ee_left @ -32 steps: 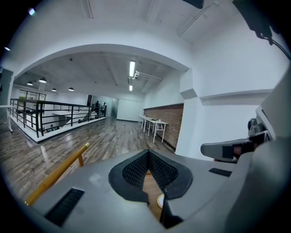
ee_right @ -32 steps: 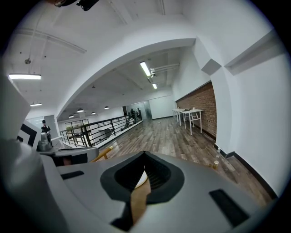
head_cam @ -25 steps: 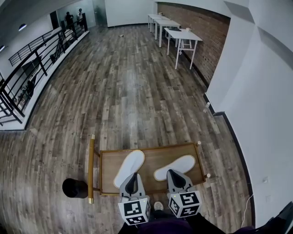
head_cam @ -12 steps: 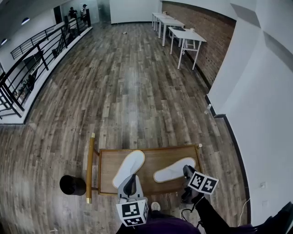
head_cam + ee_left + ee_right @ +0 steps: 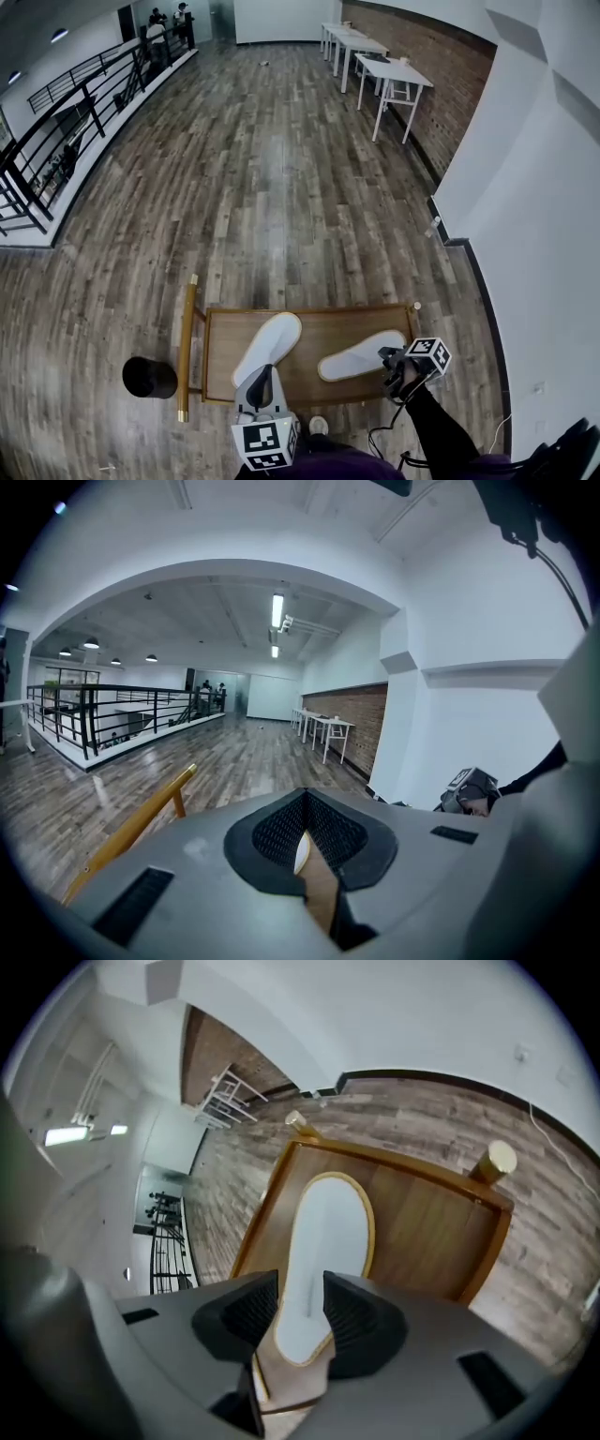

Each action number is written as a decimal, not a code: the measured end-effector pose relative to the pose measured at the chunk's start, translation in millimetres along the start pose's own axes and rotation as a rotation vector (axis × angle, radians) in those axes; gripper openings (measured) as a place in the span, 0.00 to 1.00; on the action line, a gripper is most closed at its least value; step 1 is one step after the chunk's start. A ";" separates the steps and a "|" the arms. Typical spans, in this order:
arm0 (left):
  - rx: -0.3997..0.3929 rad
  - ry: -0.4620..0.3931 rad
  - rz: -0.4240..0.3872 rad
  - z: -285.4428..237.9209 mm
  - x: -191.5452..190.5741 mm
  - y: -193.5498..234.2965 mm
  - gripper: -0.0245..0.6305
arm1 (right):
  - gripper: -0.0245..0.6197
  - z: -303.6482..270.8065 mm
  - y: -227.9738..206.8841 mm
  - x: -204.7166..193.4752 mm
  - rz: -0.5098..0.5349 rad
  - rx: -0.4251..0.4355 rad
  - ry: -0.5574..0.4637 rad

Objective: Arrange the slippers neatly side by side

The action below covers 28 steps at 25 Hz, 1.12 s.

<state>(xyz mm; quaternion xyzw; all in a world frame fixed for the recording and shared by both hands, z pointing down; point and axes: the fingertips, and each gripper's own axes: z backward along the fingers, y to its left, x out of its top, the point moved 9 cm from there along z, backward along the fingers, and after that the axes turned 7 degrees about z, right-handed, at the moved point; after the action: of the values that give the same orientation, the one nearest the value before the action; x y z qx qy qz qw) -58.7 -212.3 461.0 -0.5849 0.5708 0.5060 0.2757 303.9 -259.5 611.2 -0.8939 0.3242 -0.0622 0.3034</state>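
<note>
Two white slippers lie on a low wooden table [image 5: 314,322]. The left slipper [image 5: 269,345] points away and slightly right; my left gripper [image 5: 263,373] is at its heel. In the left gripper view that gripper [image 5: 305,855] is shut on the slipper's thin edge [image 5: 301,853]. The right slipper [image 5: 360,354] lies slanted, toe to the upper right. My right gripper [image 5: 392,361] is at its right end, tilted down. In the right gripper view the right gripper [image 5: 302,1312] straddles the right slipper [image 5: 323,1237]; its jaws have just been opening and the pads stand off it.
A yellow wooden rail [image 5: 186,347] runs along the table's left side, and a black round object [image 5: 150,377] stands beside it. A white wall [image 5: 534,234] rises at the right. White desks [image 5: 389,80] and a railing [image 5: 56,122] are far off. A cable [image 5: 384,436] trails on the floor.
My right gripper left the slipper's near end, swung right and down, rolled over, and opened over the right slipper. The left gripper barely shifted and kept its grip.
</note>
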 end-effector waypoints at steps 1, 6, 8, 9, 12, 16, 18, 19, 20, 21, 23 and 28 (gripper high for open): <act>0.005 0.003 0.001 -0.4 -0.7 2.0 0.04 | 0.24 -4.0 -2.1 0.0 -0.031 -0.003 0.011; 0.019 0.012 0.005 -4.0 -0.6 9.3 0.04 | 0.24 -17.5 -1.6 0.0 -0.106 -0.035 0.035; 0.023 0.011 0.003 -5.6 0.4 11.5 0.04 | 0.24 -22.2 -1.6 -1.2 -0.118 -0.045 0.051; 0.025 0.011 0.002 -6.5 0.9 12.4 0.04 | 0.24 -24.5 -2.2 -1.4 -0.118 -0.051 0.059; 0.032 0.010 0.001 -8.4 2.4 15.2 0.04 | 0.24 -28.4 -3.0 -2.8 -0.096 -0.079 0.071; 0.031 0.012 0.000 -10.2 2.9 16.5 0.04 | 0.16 -33.1 -3.4 -3.6 -0.054 -0.117 0.111; 0.030 0.015 0.001 -10.0 2.6 16.8 0.04 | 0.07 -33.4 -0.3 -3.1 -0.005 -0.133 0.127; 0.030 0.017 0.002 -9.5 2.2 17.2 0.04 | 0.07 -33.4 1.5 -3.0 0.025 -0.136 0.135; 0.029 0.019 0.003 -8.9 1.7 17.6 0.04 | 0.07 -33.1 3.8 -2.7 0.056 -0.138 0.142; 0.028 0.019 0.004 -8.6 1.4 17.8 0.04 | 0.06 -32.6 6.6 -1.9 0.089 -0.139 0.149; 0.028 0.018 0.006 -8.3 1.4 18.1 0.04 | 0.06 -31.1 15.6 0.8 0.170 -0.133 0.169; 0.033 0.012 0.012 -7.9 0.8 18.0 0.04 | 0.06 -29.0 54.6 8.7 0.477 -0.104 0.277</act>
<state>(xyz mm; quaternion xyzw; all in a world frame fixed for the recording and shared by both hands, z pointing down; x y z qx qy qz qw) -73.7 -223.2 467.5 -0.5800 0.5841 0.4947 0.2788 272.2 -312.5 602.1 -0.7898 0.5663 -0.0938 0.2160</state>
